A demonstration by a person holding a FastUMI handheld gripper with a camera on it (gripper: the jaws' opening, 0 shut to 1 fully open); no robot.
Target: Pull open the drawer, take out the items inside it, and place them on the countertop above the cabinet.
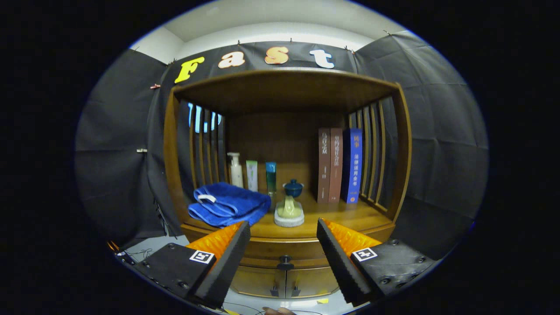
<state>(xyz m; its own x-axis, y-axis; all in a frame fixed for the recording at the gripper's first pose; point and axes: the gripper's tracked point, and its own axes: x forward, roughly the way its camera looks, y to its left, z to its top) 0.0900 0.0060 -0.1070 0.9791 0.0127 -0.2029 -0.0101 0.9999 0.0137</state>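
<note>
My jaws (pixel 283 258) are spread wide with nothing between them, held in the air in front of a wooden cabinet (pixel 175 175) and well short of it. Straight ahead, framed in the gap between my two fingers, is the drawer (pixel 280 248), which sits closed under the counter (pixel 350 216), its dark round knob (pixel 285 262) just about centred between my fingertips. Below the drawer I can see two cabinet doors (pixel 284 282) meeting at a seam, each with a small dark handle near that seam. What is inside the drawer I cannot tell, as its front hides everything. On the counter above, a folded blue towel (pixel 229 204) lies toward the left, just beyond my left finger. Beside it, near the middle, is a pale scrubbing brush (pixel 289 213) with a yellowish handle on a white round base. Behind the brush stands a small dark blue lidded cup (pixel 293 188). Along the back stand a white pump bottle (pixel 236 169), a pale green tube (pixel 252 175) and a teal tube (pixel 271 177), side by side. To the right, three books (pixel 339 165) stand upright against each other, two brown and one blue, close to the slatted side of the cabinet. A shelf board (pixel 284 89) roofs the open compartment. At the very bottom, below my fingers, a bit of a hand (pixel 276 311) shows over a light floor (pixel 144 249).
</note>
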